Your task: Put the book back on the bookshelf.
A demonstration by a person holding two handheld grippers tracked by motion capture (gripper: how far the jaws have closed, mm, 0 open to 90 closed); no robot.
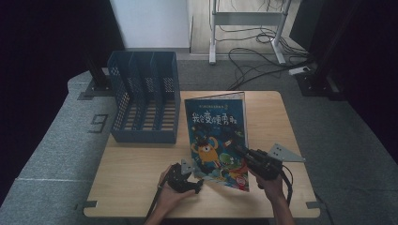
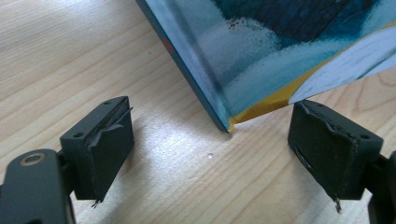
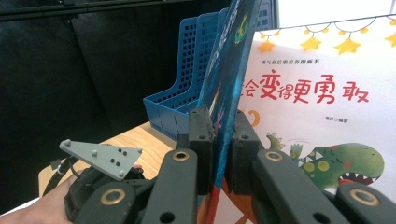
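A teal picture book [image 1: 217, 136] with an orange monster on its cover lies tilted on the wooden table [image 1: 136, 173]. My right gripper [image 1: 244, 152] is shut on the cover's right edge. In the right gripper view the cover [image 3: 229, 84] stands edge-on between the shut jaws, and a white page [image 3: 322, 93] with red characters and a green dinosaur shows beside it. My left gripper [image 1: 190, 166] sits at the book's near left corner. Its jaws are open, and that corner [image 2: 229, 122] rests on the table between the pads [image 2: 109, 140], touching neither.
A blue three-slot file rack [image 1: 143, 101] stands at the table's back left, just left of the book's far edge; it also shows behind the cover [image 3: 187, 93]. Cables [image 1: 253, 61] and a desk frame are on the floor beyond the table. Dark curtains close both sides.
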